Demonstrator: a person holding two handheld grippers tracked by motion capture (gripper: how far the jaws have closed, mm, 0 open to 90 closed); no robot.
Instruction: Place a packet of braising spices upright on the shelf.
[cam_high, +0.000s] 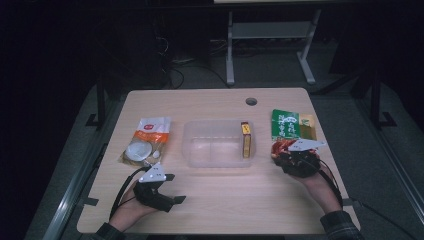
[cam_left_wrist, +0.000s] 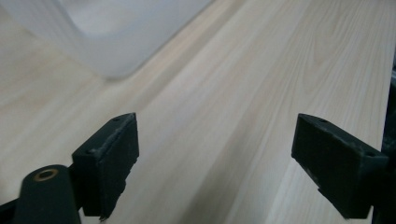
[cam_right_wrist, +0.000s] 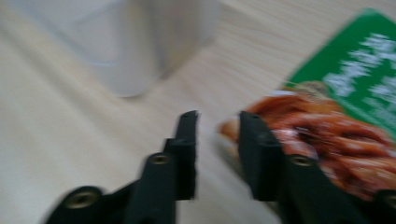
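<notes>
A: What lies at the right of the high view?

B: A glossy, flat green packet (cam_high: 291, 131) with a red food picture, on the pale wood-grain table (cam_high: 215, 205). The right gripper (cam_high: 295, 156) sits at its lower edge, jaws nearly together around the packet's corner (cam_right_wrist: 229, 128); the blur hides whether they pinch it.

A: And the left gripper (cam_high: 167, 187)?

B: Released, jaws wide over bare table, below the clear plastic tub (cam_high: 218, 143).
</notes>
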